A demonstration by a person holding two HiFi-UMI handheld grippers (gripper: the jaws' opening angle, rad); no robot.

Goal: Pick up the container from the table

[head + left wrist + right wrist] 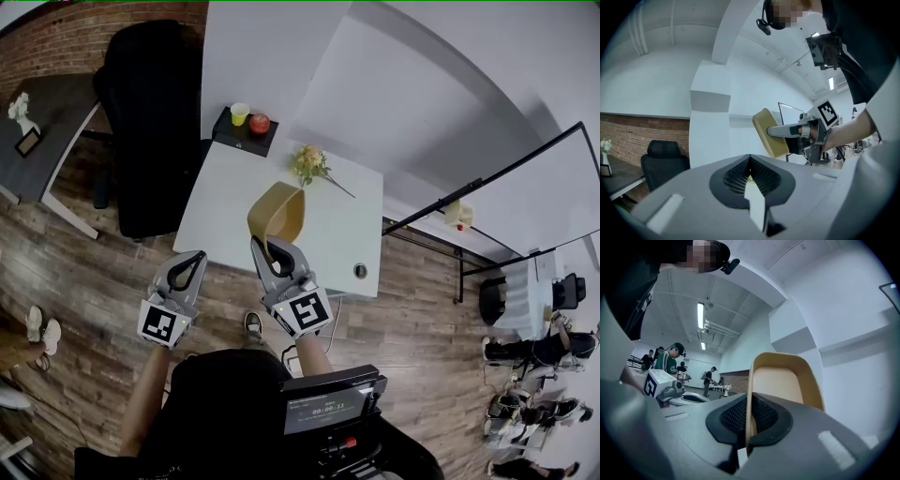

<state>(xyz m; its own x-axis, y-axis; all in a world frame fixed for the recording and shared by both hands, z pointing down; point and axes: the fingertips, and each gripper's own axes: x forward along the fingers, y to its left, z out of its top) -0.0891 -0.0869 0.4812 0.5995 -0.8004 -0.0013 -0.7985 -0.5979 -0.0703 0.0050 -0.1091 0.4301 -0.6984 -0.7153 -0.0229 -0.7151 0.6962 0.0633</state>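
Container (278, 212), tan and tilted on edge, is hanging in the air over the white table (225, 234), its rim being pinched between the closed jaws of the right gripper (269, 248). Left gripper (190, 267), at its 8 o'clock, is holding nothing, jaws together. At 12 o'clock one black tray (246, 139) is carrying one yellow cup (240, 113) and one red apple (260, 123); one flower sprig (309, 165) is lying at 1 o'clock. Wood flooring (84, 281) and a brick wall (66, 42) are surrounding the table.

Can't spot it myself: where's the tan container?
In the head view's middle, the tan container is over the white table near its front edge, pinched in the right gripper.
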